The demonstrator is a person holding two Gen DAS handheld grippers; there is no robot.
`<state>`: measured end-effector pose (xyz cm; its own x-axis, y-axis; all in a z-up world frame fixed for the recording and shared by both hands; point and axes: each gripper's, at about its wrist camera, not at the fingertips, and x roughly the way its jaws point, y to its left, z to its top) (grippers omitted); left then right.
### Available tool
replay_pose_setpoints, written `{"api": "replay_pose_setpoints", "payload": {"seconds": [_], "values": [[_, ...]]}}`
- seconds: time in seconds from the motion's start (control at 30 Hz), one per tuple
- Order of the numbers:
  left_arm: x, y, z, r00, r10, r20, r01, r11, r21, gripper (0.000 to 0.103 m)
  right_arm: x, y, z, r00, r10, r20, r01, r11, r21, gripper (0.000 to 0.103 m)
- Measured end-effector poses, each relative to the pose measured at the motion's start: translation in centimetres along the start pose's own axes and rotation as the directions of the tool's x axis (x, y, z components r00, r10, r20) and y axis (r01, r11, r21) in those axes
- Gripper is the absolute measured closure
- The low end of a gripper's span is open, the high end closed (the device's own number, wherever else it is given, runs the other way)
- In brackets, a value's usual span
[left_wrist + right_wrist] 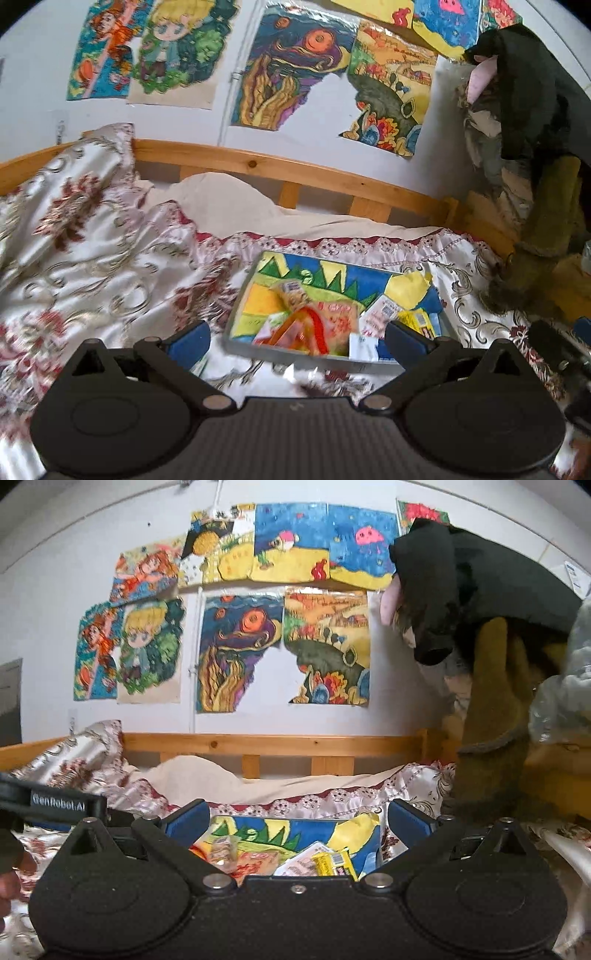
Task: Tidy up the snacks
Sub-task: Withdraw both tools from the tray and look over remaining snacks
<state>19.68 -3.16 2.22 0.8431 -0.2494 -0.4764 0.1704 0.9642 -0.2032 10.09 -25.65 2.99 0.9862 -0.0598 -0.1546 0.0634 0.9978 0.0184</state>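
A shallow tray point(255, 280) lined with a bright child's painting lies on the bed and holds several snack packets. An orange-red packet point(332, 325) is in its middle, a yellow packet point(417, 319) at its right. My left gripper point(295, 341) is open and empty, just above the tray's near edge. My right gripper point(297, 819) is open and empty over the same tray point(266, 825), with the yellow packet point(332, 864) below it. The left gripper's body point(55, 801) shows at the left of the right wrist view.
The bed has a floral satin cover point(92, 266) and a wooden rail point(258, 162) along the wall. Children's drawings point(240, 646) hang above. A pile of dark clothes and cloth point(491, 657) stands at the right end of the bed.
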Motion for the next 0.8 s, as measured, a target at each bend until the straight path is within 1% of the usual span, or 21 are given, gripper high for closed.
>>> {"api": "replay_pose_setpoints", "payload": {"seconds": [0.2, 0.43, 0.57, 0.7, 0.8], "values": [[-5.0, 0.1, -2.0, 0.999, 0.007, 0.051, -0.008, 1.0, 0.02, 0.001, -4.6, 0.6, -0.4, 1.0, -0.005, -0.003, 0.005, 0.999, 0.039, 0.001], [-9.7, -0.4, -4.3, 0.994, 0.022, 0.107, -0.031, 0.996, 0.088, 0.001, -8.6, 1.5, -1.5, 0.999, -0.001, -0.035, 0.003, 0.999, 0.053, 0.001], [-11.5, -0.5, -5.6, 0.994, 0.033, 0.106, -0.045, 0.993, 0.11, 0.001, -10.4, 1.9, -2.2, 0.997, 0.013, -0.074, -0.007, 0.996, 0.087, 0.001], [-13.2, -0.5, -6.8, 0.994, 0.053, 0.094, -0.064, 0.991, 0.12, 0.001, -12.1, 2.2, -2.5, 0.996, 0.004, -0.089, 0.004, 0.996, 0.09, 0.001], [-14.3, -0.3, -7.5, 0.993, 0.075, 0.086, -0.085, 0.99, 0.11, 0.001, -13.2, 2.1, -2.6, 0.995, 0.006, -0.1, 0.005, 0.995, 0.1, 0.001]]}}
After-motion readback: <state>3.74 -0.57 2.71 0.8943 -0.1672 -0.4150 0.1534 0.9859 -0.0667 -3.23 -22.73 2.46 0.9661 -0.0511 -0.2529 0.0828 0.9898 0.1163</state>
